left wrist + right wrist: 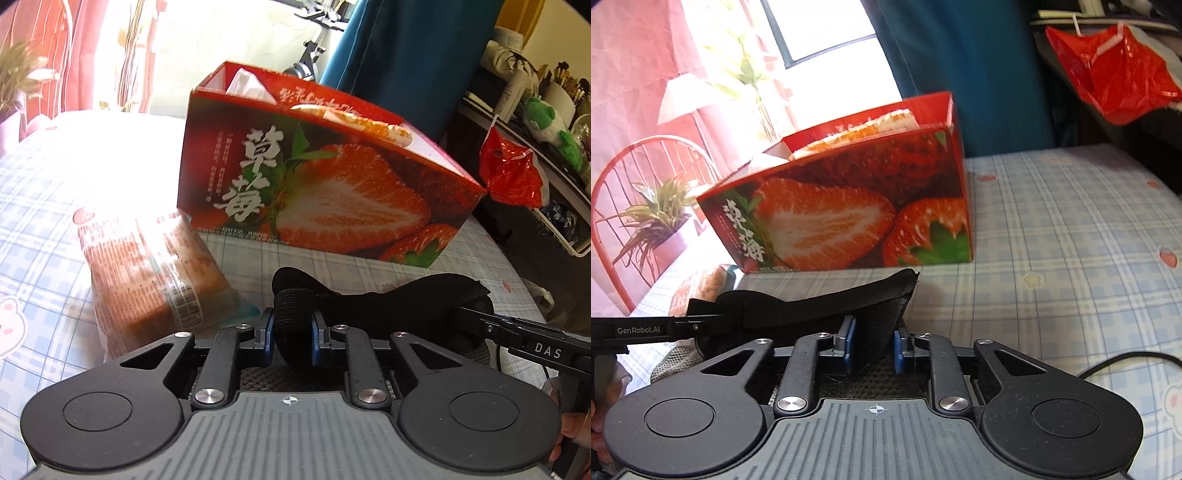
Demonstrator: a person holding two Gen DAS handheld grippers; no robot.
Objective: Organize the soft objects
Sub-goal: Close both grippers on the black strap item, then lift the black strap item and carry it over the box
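Both grip one black soft item [388, 299]: left hand-held gripper [293, 326] clamps its ribbed end, right hand-held gripper [873, 345] its other end. Item sits above bed [1071, 229], just in front of strawberry box [325, 192]; wrapped pkg [155, 273] to box's left.

The left hand-held gripper [293, 326] and right hand-held gripper [873, 347] are matte black with blue finger pads [268, 334], silver screws [210, 396], ribbed grey bases and white crosshair marks [875, 408].
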